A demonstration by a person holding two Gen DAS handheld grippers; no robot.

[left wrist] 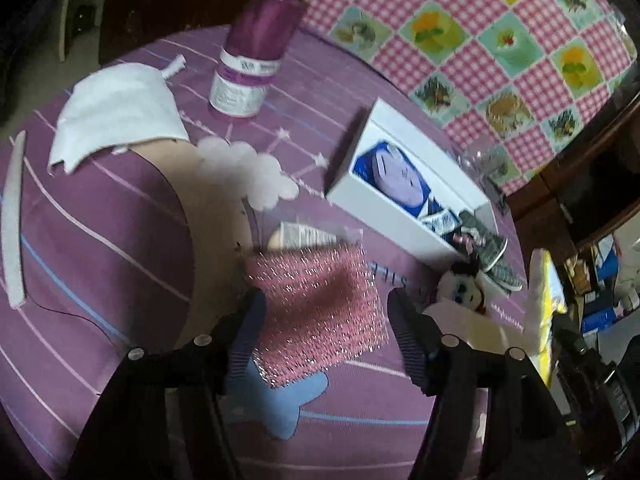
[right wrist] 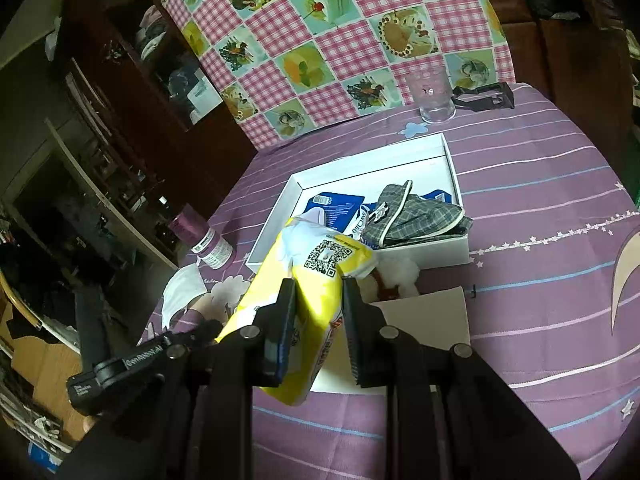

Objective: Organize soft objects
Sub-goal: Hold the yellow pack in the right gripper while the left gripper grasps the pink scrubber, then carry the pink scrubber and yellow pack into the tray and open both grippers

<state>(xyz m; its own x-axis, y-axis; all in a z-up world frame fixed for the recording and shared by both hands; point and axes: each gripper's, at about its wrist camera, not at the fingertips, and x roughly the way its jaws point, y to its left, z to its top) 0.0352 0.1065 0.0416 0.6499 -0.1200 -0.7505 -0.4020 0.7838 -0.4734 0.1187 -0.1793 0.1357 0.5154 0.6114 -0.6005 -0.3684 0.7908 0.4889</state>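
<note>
Left gripper [left wrist: 326, 312]: jaws spread wide over the pink glittery pad [left wrist: 320, 312], not gripped.
Right gripper [right wrist: 318, 296]: yellow packet [right wrist: 316, 280] is clamped.
White box [right wrist: 424, 256]: grey checked cloth [right wrist: 416, 216] is held inside.

- tablecloth [left wrist: 120, 248]: purple with thin white and blue stripes
- scrubbing pad [left wrist: 320, 304]: pink, glittery
- packet [right wrist: 308, 284]: yellow and white, black QR code
- box [right wrist: 360, 168]: white
- fabric [right wrist: 420, 216]: grey plaid, white trim
- cloth [right wrist: 340, 40]: pink gingham with food pictures
</note>
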